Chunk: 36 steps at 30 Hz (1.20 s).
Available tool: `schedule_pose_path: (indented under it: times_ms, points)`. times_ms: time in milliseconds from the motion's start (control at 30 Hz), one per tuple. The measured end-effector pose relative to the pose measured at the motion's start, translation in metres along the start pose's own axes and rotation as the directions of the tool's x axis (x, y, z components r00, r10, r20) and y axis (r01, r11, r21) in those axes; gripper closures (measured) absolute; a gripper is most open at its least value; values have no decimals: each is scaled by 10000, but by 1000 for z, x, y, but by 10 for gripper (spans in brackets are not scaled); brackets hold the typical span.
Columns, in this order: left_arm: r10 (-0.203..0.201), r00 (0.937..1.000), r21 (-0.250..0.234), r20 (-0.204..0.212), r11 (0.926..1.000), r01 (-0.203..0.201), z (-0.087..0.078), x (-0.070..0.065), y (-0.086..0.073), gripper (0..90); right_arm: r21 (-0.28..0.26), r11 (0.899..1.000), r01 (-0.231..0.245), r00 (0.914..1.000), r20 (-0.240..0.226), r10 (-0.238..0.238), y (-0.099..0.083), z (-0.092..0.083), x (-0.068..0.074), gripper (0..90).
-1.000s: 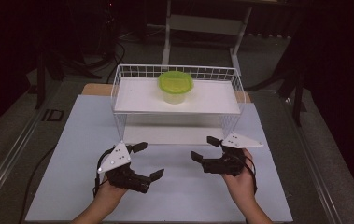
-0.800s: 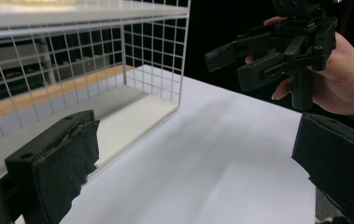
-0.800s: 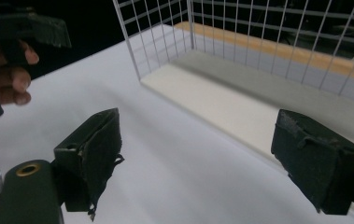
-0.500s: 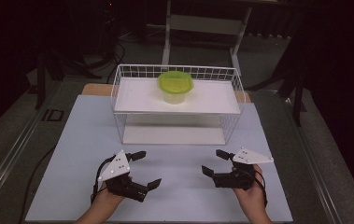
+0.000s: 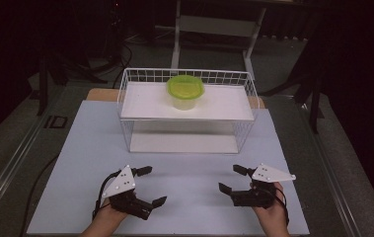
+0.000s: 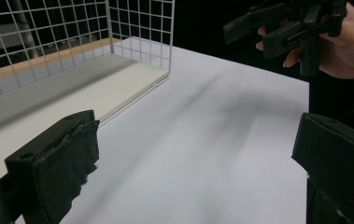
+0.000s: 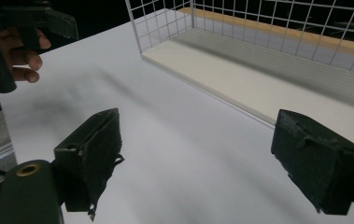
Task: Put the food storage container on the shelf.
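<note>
We held the left gripper (image 5: 147, 186) and right gripper (image 5: 234, 179) empty, jaws spread, near the table's (image 5: 76, 148) front edge. The green-lidded container (image 5: 185, 92) sat far ahead atop the wire rack (image 5: 246, 98), roughly midway between both.

From the high view I get a bright pool of light on the white bench (image 5: 184, 163), while everything past its edges, from nine round through twelve to three o'clock, sinks into near black. The light seems to fall from overhead: the wire basket (image 5: 187, 106) throws a soft shadow onto its lower shelf. The green lid (image 5: 185, 86) reads clearly, without glare. The picture is slightly soft and grainy.

In the left gripper view, the near fingers (image 6: 53, 163) are blurred and dark, with diffuse grey shadows streaking the bench (image 6: 202, 121). In the right gripper view the fingers (image 7: 90, 149) look equally soft, and the mesh (image 7: 277, 28) at twelve o'clock stays sharper.
</note>
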<state>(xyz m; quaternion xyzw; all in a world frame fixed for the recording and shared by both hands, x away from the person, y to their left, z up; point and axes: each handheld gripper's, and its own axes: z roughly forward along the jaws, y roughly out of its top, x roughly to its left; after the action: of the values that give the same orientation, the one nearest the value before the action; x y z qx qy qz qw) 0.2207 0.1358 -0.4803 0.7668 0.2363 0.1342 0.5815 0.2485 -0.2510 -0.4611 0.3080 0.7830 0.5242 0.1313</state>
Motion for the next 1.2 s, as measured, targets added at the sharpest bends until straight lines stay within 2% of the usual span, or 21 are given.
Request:
schedule_pose_path:
  times_ms: [133,267,500,700,733,867,900,1000,1200]
  points:
    - [-22,10000,45,22,10000,21,-2,0,-3,12,56,10000,16,10000,-49,-16,-5,-4,-2,160]
    - [-86,10000,16,33,10000,86,-4,1,-3,12,209,9994,261,9996,-74,-260,-9,-6,-3,159]
    - [-156,9999,-75,-3,9999,156,-7,2,-8,12,-17,9997,236,9997,9,-236,-18,-11,-7,159]
    - [-35,9999,-298,-151,9996,30,-12,4,-13,12,194,9991,369,9992,127,-372,-28,-9,-12,159]
    - [38,9998,-304,-213,9995,-44,-13,4,-13,12,128,9993,343,9994,-35,-343,-30,-8,-14,159]
    - [-101,9998,-413,-180,9991,93,-16,6,-15,12,79,9992,387,9992,28,-387,-33,-6,-18,159]
    - [-198,9996,-563,-180,9982,187,-19,8,-14,12,-34,9998,221,9997,-51,-221,-36,-5,-22,159]
    - [-342,9993,-690,-180,9971,329,-20,9,-14,12,24,9998,213,9998,-65,-213,-37,-3,-22,159]
    - [-222,9996,-722,-176,9972,208,-20,7,-14,12,67,9995,304,9995,-44,-304,-37,-3,-21,159]
